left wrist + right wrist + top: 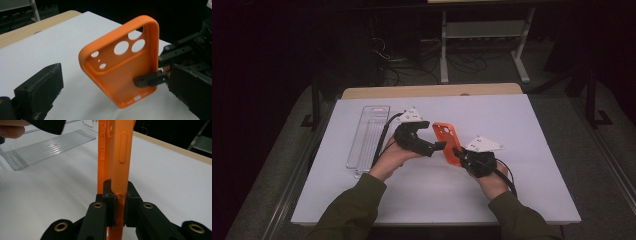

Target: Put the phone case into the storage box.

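My right gripper (117,202) is clamped on the lower side rim of the orange phone case (447,142), held upright above the bench (532,200) at frame centre, long axis vertical; my left gripper (439,146), jaws apart, straddles it from the left.

Orange phone case (120,72), black tongs (117,212), clear ribbed tray (368,135).

Table (512,190) with white top and pale wooden strip (432,91) along its far edge. Clear ribbed plastic tray (368,135), long and narrow, lying flat on the table's left part, lengthwise front to back. Beyond the table, dark floor with tangled cables (412,62) and a white metal stand frame (484,37)
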Demonstrator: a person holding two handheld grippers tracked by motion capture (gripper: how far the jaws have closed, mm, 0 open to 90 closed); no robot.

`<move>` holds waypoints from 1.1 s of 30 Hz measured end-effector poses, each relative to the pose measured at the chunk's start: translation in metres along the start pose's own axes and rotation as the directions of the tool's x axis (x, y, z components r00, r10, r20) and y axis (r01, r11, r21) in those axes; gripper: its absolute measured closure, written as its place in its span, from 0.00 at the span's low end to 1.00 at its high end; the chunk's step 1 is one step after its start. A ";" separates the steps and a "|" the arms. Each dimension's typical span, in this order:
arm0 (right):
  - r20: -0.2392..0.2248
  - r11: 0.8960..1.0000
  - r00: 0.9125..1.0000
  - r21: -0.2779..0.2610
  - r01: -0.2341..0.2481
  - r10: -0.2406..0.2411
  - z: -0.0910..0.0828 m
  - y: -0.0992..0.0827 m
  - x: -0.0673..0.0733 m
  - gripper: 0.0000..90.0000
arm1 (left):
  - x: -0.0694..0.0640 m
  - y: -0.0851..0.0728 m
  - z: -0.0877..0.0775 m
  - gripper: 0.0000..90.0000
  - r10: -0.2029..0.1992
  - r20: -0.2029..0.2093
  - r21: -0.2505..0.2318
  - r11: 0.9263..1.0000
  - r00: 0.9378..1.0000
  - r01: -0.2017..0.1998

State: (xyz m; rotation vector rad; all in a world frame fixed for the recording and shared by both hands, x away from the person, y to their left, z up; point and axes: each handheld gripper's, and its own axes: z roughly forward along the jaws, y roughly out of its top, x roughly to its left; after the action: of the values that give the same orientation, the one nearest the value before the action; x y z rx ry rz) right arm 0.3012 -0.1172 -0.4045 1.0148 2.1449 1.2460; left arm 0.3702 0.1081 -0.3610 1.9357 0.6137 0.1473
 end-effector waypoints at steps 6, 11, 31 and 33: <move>0.002 1.000 1.000 -0.003 -0.012 0.012 0.002 0.001 0.003 0.90 | -0.002 0.001 0.005 0.00 -0.001 -0.009 -0.002 1.000 1.000 0.001; 0.012 1.000 1.000 -0.011 -0.007 0.007 0.005 0.001 0.007 0.90 | -0.002 0.002 0.007 0.00 -0.009 -0.022 -0.019 1.000 1.000 0.008; 0.030 1.000 1.000 -0.012 0.008 -0.008 0.011 0.002 0.017 0.90 | -0.007 0.003 0.016 0.00 -0.061 -0.046 -0.042 0.997 0.997 0.060; 0.035 1.000 0.999 -0.013 0.013 -0.013 0.011 0.001 0.017 0.90 | -0.007 0.003 0.017 0.00 -0.057 -0.046 -0.033 0.998 0.997 0.055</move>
State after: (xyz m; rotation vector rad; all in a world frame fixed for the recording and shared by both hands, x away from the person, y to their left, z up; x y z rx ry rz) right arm 0.2988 -0.0972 -0.4091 1.0085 2.1106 1.2259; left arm 0.3712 0.0897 -0.3641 1.8867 0.6921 0.1671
